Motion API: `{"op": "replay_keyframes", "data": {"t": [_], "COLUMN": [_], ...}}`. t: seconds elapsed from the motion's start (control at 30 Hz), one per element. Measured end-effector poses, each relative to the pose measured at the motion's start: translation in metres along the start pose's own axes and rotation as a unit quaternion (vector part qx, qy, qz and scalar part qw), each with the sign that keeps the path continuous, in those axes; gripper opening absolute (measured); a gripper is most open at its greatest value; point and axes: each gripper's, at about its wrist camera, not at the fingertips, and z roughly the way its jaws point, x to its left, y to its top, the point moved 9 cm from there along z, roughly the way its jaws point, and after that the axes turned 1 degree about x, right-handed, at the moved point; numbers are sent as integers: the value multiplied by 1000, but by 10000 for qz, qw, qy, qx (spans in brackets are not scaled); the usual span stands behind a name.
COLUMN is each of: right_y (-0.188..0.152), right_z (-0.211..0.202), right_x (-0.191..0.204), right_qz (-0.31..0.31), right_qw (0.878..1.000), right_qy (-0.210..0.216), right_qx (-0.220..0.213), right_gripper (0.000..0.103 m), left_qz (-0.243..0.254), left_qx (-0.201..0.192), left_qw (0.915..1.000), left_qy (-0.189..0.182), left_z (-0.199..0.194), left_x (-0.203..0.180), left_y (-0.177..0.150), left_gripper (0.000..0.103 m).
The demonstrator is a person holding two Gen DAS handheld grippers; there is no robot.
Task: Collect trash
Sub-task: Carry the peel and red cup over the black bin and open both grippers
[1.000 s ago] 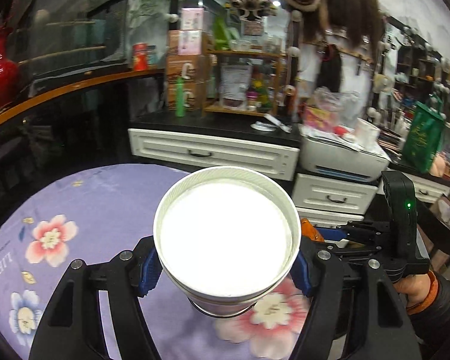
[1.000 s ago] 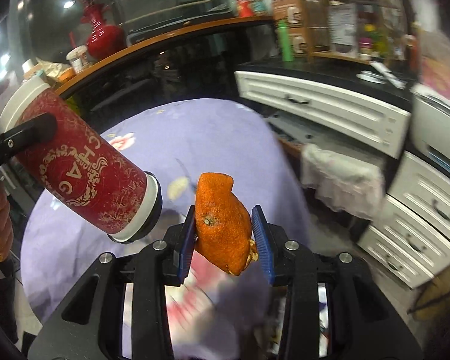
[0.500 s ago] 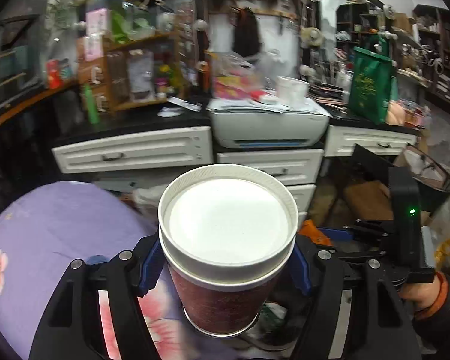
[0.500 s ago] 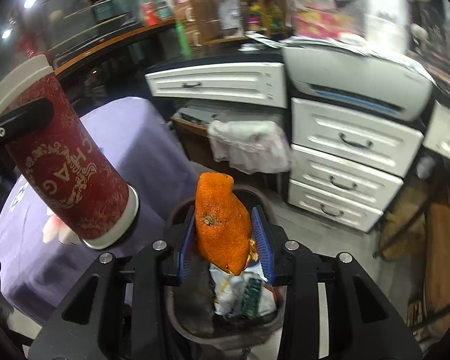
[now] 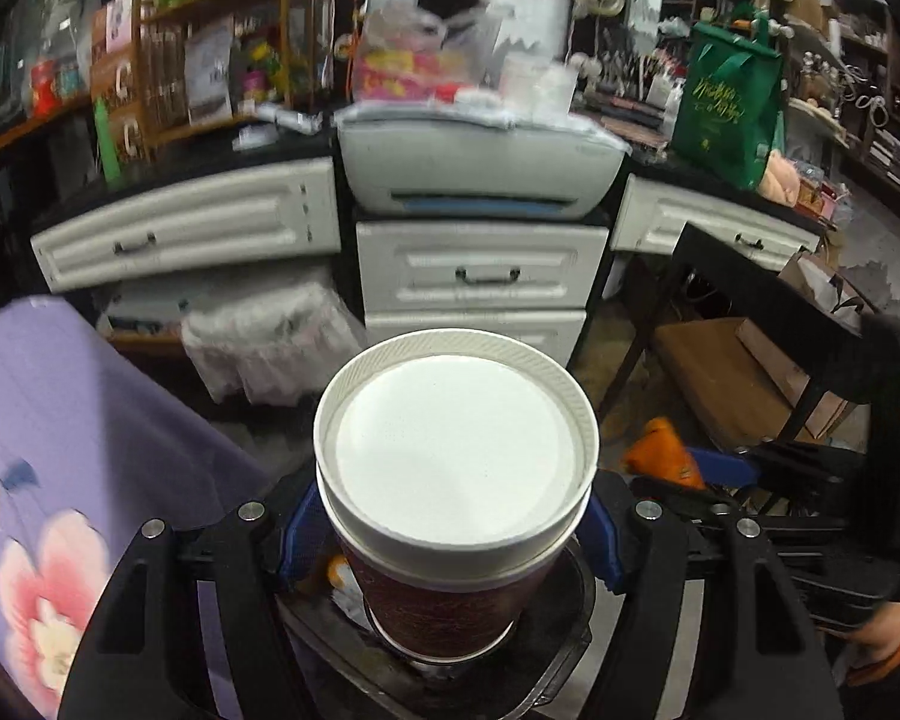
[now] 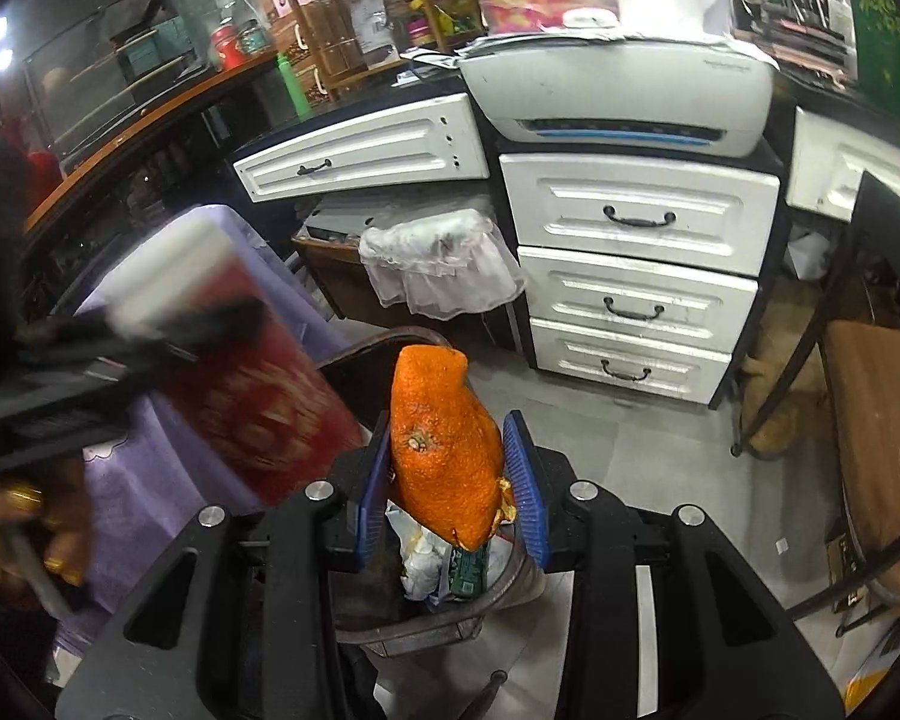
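Observation:
My left gripper (image 5: 450, 531) is shut on a red paper cup (image 5: 456, 468) with a white lid, held upright over the dark trash bin (image 5: 561, 654). The same cup (image 6: 252, 396) shows blurred at the left of the right wrist view. My right gripper (image 6: 453, 474) is shut on a piece of orange peel (image 6: 444, 450), also above the bin (image 6: 414, 624), which holds crumpled wrappers and a green packet. The peel (image 5: 660, 450) and the right gripper's blue pad appear at the right of the left wrist view.
A purple flowered tablecloth (image 5: 60, 450) drapes the table at the left of the bin. Behind stand white drawers (image 6: 636, 276), a printer (image 6: 618, 96), and a plastic-lined basket (image 6: 438, 264). A dark chair frame (image 5: 768, 312) and wooden stool (image 6: 876, 438) are at the right.
Both grippers have swung from over the purple table to above the trash bin and dipped lower. The cup and peel stay gripped.

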Motion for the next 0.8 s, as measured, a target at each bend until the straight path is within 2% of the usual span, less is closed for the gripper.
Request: {"op": "replay_keyframes", "data": {"t": [0.2,0.4,0.5,0.6,0.8], "right_y": [-13,-20,-23,-23,-23], "right_z": [3,8,10,13,15], "right_x": [-7,-11,-11,-11,-10], "right_qz": [91,173,187,199,195], "right_qw": [9999,9997,9997,9996,9996], "right_qy": [-8,-2,7,9,18], "right_qx": [81,147,174,198,200], "right_gripper": [37,37,37,37,37], "left_qz": [-159,-171,-110,-47,31], "left_qx": [548,890,973,1088,945], "left_qw": [9983,9958,9951,9939,9950], "left_qy": [76,125,171,191,325], "left_z": [53,81,88,91,75], "left_x": [4,5,5,5,5], "left_y": [-34,-55,-62,-68,-73], "left_gripper": [68,68,69,80,80]}}
